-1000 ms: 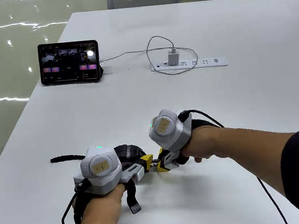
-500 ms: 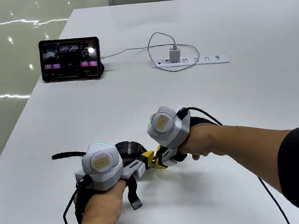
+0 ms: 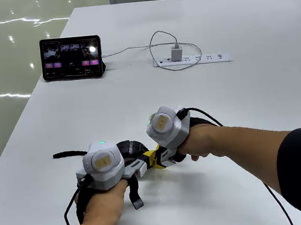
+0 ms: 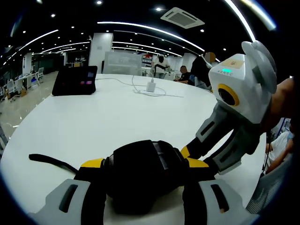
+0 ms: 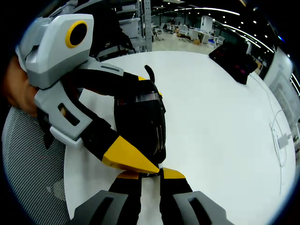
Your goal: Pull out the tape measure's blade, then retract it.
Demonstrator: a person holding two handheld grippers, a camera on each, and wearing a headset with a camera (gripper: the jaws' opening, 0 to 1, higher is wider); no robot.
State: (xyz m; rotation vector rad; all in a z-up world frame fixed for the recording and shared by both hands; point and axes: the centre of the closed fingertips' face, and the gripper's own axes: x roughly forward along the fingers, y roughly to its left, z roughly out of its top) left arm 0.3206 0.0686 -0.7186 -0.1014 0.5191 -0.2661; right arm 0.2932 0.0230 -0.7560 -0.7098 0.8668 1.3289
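Anchoring tape (image 4: pixel 140 173) at table's (image 3: pixel 217 96) 7 o'clock with left gripper (image 4: pixel 145 164), jaws clamped on its sides. Pinching blade tip (image 5: pixel 150 176), seemingly, at tape's 3 o'clock with right gripper (image 5: pixel 150 174), jaws pressed near together, likely for outward pull. Pull not yet begun.

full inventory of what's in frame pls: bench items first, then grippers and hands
table: 1, white, under everything
tablet: 1, black, screen lit, far left
power strip: 1, white, far centre
charger: 1, white, plugged into power strip, cable looping beside it
tape measure: 1, black, near edge
strap: 1, black, flat, left of tape measure
left gripper: 1, grey, yellow-tipped fingers, shut on tape measure
right gripper: 1, same colours, fingers pinched at tape measure's front
hands: 2, left hand, right hand
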